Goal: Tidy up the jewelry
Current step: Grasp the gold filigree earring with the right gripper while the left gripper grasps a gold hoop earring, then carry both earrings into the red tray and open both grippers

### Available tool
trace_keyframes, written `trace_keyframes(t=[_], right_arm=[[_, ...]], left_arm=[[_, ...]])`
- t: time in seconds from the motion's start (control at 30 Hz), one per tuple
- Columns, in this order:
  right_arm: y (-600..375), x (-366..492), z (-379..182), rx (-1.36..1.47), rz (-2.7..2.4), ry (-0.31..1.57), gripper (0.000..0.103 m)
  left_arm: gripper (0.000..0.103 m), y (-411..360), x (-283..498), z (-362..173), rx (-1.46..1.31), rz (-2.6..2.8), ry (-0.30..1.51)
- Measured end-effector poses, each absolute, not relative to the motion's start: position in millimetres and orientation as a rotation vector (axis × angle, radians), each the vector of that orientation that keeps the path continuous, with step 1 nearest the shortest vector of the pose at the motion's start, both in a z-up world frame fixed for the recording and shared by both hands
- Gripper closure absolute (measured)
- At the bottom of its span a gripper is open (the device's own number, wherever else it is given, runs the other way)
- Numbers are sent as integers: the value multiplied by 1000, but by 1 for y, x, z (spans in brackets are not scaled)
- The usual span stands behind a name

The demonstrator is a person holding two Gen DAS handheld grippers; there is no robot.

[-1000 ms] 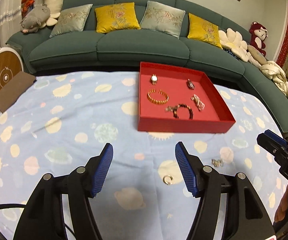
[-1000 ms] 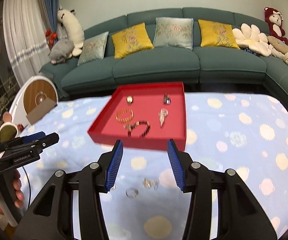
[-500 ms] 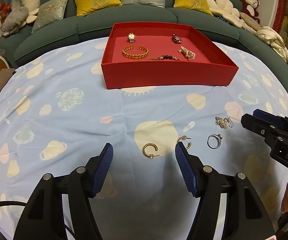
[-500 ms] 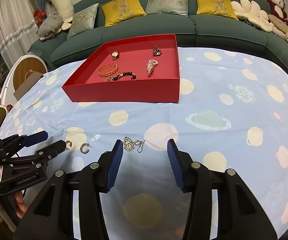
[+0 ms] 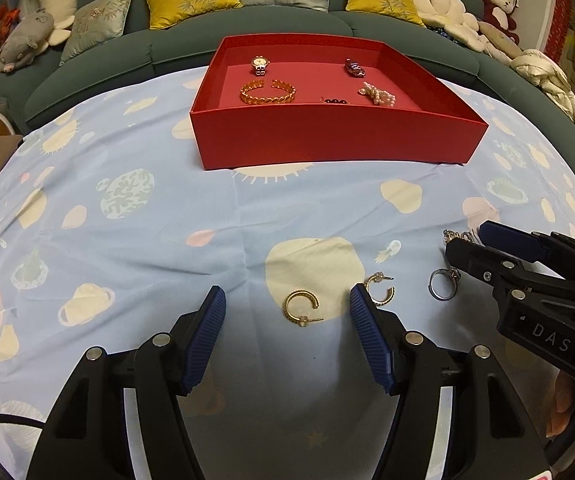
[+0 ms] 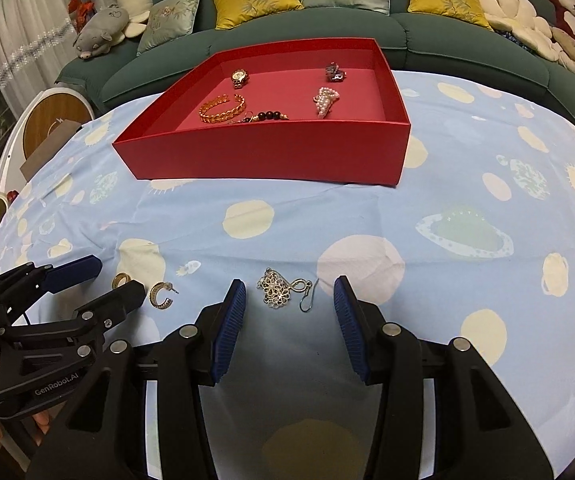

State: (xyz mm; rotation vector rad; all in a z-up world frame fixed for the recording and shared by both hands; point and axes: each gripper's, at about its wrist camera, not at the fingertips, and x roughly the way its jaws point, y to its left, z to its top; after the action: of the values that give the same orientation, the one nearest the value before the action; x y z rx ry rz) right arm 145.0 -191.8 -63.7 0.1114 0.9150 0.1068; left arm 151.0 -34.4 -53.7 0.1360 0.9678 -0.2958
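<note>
Desk (image 5: pixel 135 264): we see a pale blue cloth printed with planets and suns. It is soft and creased, so we expect small pieces to sink into it and snag when scooped.

Red tray (image 5: pixel 327 144): an open cardboard box at the far side, well apart from both grippers. It already holds a watch (image 5: pixel 259 65), a gold bangle (image 5: pixel 267 92), a pearl piece (image 5: pixel 377 94) and a dark bead strand, half hidden by the near wall.

Left gripper (image 5: pixel 283 310): jaws apart, nothing pinched, low over the cloth, with the gold hoop earring (image 5: pixel 301 307) lying between the tips.

Right gripper (image 6: pixel 286 306): jaws parted, empty, with the silver filigree earring (image 6: pixel 277 290) on the cloth just ahead, between the pads.

Filigree earring: light, thin, openwork, with a loose wire hook (image 6: pixel 307 294) at its right. We judge it bendable and would pinch the flat flower cluster, not the hook.

Gold hoop earring: light, stiff, smooth, likely slippery. We would take it across the curved band, away from the post.

Second hoop earring (image 5: pixel 379 289): just beside the left gripper's right pad, the same kind, its post sticking out.

Ring (image 5: pixel 441 286): small, silver, near the right gripper's fingers in the left view. Hard and round, so we think it is prone to roll or squirt out of a pinch.
</note>
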Motion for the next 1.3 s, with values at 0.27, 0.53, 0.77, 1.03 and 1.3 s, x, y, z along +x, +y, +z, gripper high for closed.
trace_keyframes(t=[0.27,0.53,0.77,1.03,1.3], right_arm=[[-174,139,-65,-29,111,900,79],[-174,140,-65,-27,112,894,86],[-178,139,-57,4,114,876,86],[-183,136,-34,38,125,823,86],[-190,134,-3,68,126,752,86]], left_arm=[[64,-34,145,-54,171,-315,937],[89,-29,149,-51,139,-337,947],[89,-25,148,-44,100,-371,948],[89,-18,143,-20,30,-418,918],[89,-13,146,12,-9,-435,852]])
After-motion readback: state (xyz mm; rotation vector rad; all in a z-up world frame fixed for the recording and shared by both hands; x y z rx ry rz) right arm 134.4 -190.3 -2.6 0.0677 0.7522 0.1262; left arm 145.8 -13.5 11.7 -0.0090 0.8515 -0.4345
